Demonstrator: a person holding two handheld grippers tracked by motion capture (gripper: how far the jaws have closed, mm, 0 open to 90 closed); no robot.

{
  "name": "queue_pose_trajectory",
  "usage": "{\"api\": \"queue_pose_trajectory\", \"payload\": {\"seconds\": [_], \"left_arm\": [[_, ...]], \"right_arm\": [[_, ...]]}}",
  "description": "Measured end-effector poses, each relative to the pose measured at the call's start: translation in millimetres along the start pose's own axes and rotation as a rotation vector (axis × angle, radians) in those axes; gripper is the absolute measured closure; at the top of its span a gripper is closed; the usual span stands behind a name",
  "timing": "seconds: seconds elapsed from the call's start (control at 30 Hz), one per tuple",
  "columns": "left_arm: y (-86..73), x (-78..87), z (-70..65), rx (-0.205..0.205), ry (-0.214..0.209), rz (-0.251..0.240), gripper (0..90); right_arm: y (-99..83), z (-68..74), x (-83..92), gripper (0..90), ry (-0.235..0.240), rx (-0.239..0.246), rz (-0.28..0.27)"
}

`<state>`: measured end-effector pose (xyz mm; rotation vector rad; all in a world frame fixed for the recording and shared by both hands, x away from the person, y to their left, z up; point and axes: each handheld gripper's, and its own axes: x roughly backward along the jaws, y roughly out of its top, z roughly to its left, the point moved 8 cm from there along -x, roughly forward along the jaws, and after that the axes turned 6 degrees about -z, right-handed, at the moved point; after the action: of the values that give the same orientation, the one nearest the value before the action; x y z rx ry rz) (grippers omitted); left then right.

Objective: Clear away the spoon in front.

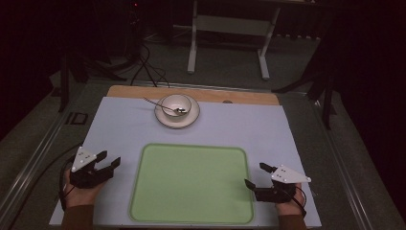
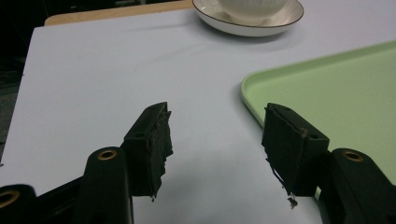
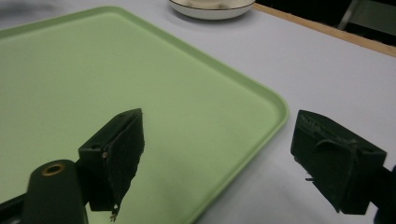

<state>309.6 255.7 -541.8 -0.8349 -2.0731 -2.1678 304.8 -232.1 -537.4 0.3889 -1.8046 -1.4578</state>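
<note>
Left gripper [image 1: 107, 160]: jaws spread, nothing between them, resting over the white mat [image 1: 124, 124]; green tray [image 1: 191, 184] just beside its right jaw; right gripper [image 1: 256, 176]: jaws spread, empty, straddling the tray's near right corner; bowl [image 1: 175, 105] on its saucer [image 1: 165, 120], spoon [image 1: 163, 106] inside, well ahead of both grippers, beyond the tray's far edge.

Black grippers, left gripper [image 1: 108, 159] & right gripper [image 1: 257, 175]: grey triangular top plates, brass screws, black cables, brown sleeves.
</note>
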Motion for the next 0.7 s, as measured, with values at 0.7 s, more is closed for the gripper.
{"api": "queue_pose_trajectory", "payload": {"seconds": [0.7], "left_arm": [[3.0,-3.5,-4.0,0.029,-0.018,0.0,40.6]], "right_arm": [[-3.0,-1.3,-2.9,17.0,0.0,0.035,0.027]]}}
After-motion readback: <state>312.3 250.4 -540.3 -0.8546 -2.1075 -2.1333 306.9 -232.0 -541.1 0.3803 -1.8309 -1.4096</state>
